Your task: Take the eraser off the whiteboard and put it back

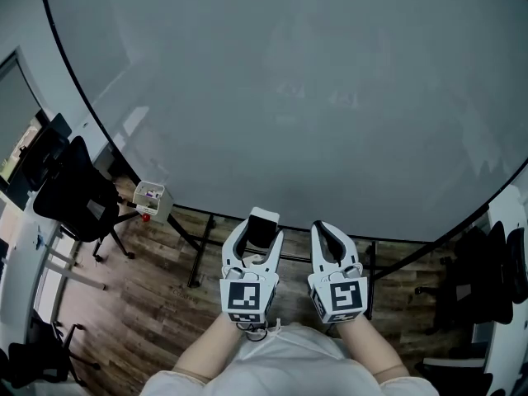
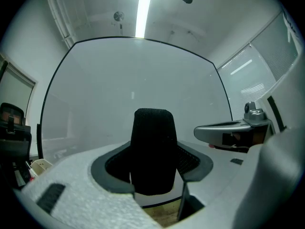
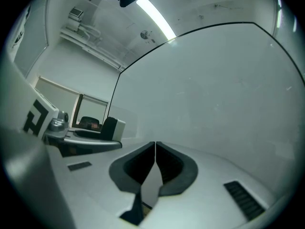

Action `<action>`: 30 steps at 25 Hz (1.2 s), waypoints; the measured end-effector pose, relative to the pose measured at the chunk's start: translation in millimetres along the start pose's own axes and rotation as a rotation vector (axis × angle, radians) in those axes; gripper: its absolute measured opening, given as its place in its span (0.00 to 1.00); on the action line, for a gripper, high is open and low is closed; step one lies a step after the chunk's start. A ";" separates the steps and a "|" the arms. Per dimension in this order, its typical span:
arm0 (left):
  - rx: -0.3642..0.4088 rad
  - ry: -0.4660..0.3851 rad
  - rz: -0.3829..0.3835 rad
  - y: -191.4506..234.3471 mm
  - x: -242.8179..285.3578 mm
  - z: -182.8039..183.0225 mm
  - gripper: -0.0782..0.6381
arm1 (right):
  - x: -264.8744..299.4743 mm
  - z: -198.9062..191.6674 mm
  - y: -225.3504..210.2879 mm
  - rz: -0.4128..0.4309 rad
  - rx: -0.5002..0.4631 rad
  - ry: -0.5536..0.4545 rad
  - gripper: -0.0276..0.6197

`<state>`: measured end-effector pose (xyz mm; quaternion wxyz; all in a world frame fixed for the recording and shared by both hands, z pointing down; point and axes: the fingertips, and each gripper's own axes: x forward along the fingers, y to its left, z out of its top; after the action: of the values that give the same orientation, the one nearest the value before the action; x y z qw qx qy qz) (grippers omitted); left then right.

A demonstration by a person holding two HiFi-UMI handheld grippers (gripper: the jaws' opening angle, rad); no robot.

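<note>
1. Left gripper view: the left hand-held gripper [image 2: 153, 163] has its jaws spread wide and clamped on the eraser [image 2: 152, 151]. One dark pad bears on each side of the eraser's lower half.
2. Eraser position: it stands upright between the jaws, with its dark textured face towards the camera and its upper half projecting past the jaw tips. The whiteboard [image 2: 138, 85] fills the background. No view shows whether the eraser's far side touches the board.
3. Right gripper view: the right hand-held gripper [image 3: 155, 168] has its jaws pressed together with nothing between them. In the head view it sits just beside the left unit, and both point level at the board's lower edge.
4. Handling estimate: the eraser is probably light, with a stiff shell and a soft, compressible wiping face. Breakage is unlikely.
5. Grip point: hold it by the two stiff side walls, as at present. Pressure on the soft face would give a spongy, less secure hold.
6. Replacement estimate: present the eraser flat to the board so that the whole mounting face seats. A tilted approach may let it slide or drop to the wooden floor [image 1: 157, 295].
</note>
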<state>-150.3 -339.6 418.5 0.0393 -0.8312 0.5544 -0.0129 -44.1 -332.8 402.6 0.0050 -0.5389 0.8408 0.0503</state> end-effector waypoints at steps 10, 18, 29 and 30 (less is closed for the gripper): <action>0.006 -0.017 0.003 -3.9 11.0 7.9 0.48 | 1.4 -2.2 -10.1 -0.004 0.003 -0.002 0.09; -0.023 -0.033 -0.003 -5.6 17.1 13.9 0.48 | 7.2 -2.0 -14.3 -0.001 0.017 -0.005 0.09; -0.035 -0.029 0.009 -4.1 28.7 11.4 0.48 | 11.9 -5.1 -21.6 0.005 0.016 0.003 0.09; -0.041 -0.030 0.004 -5.2 30.6 11.2 0.48 | 12.0 -4.8 -22.9 0.004 0.014 0.003 0.09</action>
<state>-133.1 -365.2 407.1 0.0304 -0.8309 0.5556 0.0109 -28.2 -353.6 404.8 0.0076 -0.5372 0.8423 0.0435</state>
